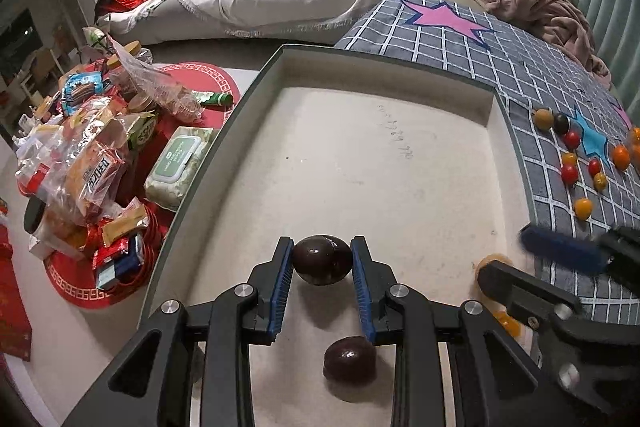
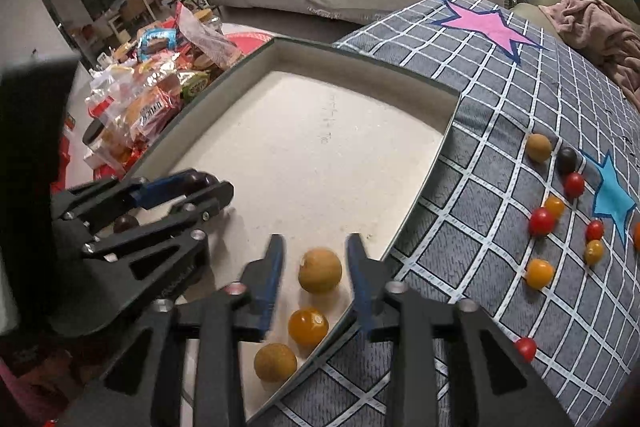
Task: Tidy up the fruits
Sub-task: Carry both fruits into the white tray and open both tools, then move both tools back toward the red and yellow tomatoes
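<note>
Left wrist view: the left tool (image 1: pixel 322 261) pinches a dark plum (image 1: pixel 322 259) between its blue pads, low over the tray (image 1: pixel 400 147); a second dark plum (image 1: pixel 349 358) lies on the tray floor directly beneath, nearer the camera.

Right wrist view: the right tool (image 2: pixel 314 259) stands spread, its pads clear of the tan round fruit (image 2: pixel 320 270) on the tray floor between them. The loose cherry tomatoes (image 2: pixel 541 221) lie well to its right on the checked cloth (image 2: pixel 460 227), nearer this hand.

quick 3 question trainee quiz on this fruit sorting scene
1. True or false: the left gripper is clamped on a dark fruit.
2. How many yellow-orange fruits lie in the tray near the right gripper?
3. The loose fruits on the grid cloth lie: A) left of the tray, B) right of it.

Key: 1 true. 2 three; the top one sits between open jaws. 3 B.
</note>
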`<state>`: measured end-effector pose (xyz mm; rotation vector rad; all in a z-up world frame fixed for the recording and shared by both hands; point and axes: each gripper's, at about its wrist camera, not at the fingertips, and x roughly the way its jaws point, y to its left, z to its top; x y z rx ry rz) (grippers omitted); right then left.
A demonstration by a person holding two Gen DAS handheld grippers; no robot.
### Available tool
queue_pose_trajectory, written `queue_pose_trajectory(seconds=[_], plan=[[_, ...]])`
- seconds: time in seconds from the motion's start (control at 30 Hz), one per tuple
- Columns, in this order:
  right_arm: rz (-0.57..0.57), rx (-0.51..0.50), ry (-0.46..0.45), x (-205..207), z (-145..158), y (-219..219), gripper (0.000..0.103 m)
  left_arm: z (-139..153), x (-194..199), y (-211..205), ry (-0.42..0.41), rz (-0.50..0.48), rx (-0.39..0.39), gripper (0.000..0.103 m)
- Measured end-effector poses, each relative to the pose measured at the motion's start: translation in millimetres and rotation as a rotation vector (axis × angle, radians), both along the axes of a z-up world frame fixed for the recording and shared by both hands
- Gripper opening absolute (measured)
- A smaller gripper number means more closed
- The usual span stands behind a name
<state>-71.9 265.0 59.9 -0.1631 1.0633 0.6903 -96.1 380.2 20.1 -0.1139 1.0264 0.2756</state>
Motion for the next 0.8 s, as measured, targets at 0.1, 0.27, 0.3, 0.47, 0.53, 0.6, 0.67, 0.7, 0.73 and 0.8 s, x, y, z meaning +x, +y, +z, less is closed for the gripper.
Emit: queue_pose_trajectory(seconds=[0.1, 0.27, 0.3, 0.47, 0.53, 0.6, 0.67, 0.7, 0.73, 0.8], plan=[[-0.016, 0.014, -0.012, -0.4, 6.9, -5.1, 0.063, -2.3, 0.4, 1.0, 0.016, 0.007, -0.005, 0.031], [-0.059, 0.035, -0.018, -0.8, 14.9, -21.3, 0.081, -5.8, -1.4, -3.1, 0.044, 0.01, 0.008, 0.031], [-0.065, 0.033, -0.017, -1.4, 15.5, -24.4, 0.082, -5.3, -2.2, -4.9, 0.043, 0.008, 0.015, 0.031], [-0.132, -0.014, -0.05, -5.0, 16.4, -51.0, 0.095, 6.5, -11.9, -14.2, -0.016, 0.016, 0.014, 0.086], [-0.169, -0.025, -0.059, -3.7, 16.1, -67.5, 0.103, 11.7, -12.6, -21.0, -0.014, 0.002, 0.011, 0.086], [-0.199, -0.021, -0.048, -2.9, 14.6, -85.4, 0.103, 16.3, -14.0, -26.7, -0.019, -0.014, -0.004, 0.086], [-0.238, -0.016, -0.03, -1.8, 10.2, -109.1, 0.103, 24.3, -16.3, -40.6, -0.03, -0.049, -0.021, 0.086], [-0.259, -0.018, -0.022, -0.9, 7.4, -119.8, 0.103, 27.6, -17.6, -47.4, -0.039, -0.063, -0.021, 0.086], [-0.286, -0.026, -0.011, -0.7, 3.0, -132.9, 0.103, 31.1, -18.6, -54.9, -0.047, -0.076, -0.019, 0.086], [-0.336, -0.046, 0.006, 0.1, -4.1, -153.5, 0.103, 37.7, -20.5, -71.7, -0.063, -0.111, -0.017, 0.086]])
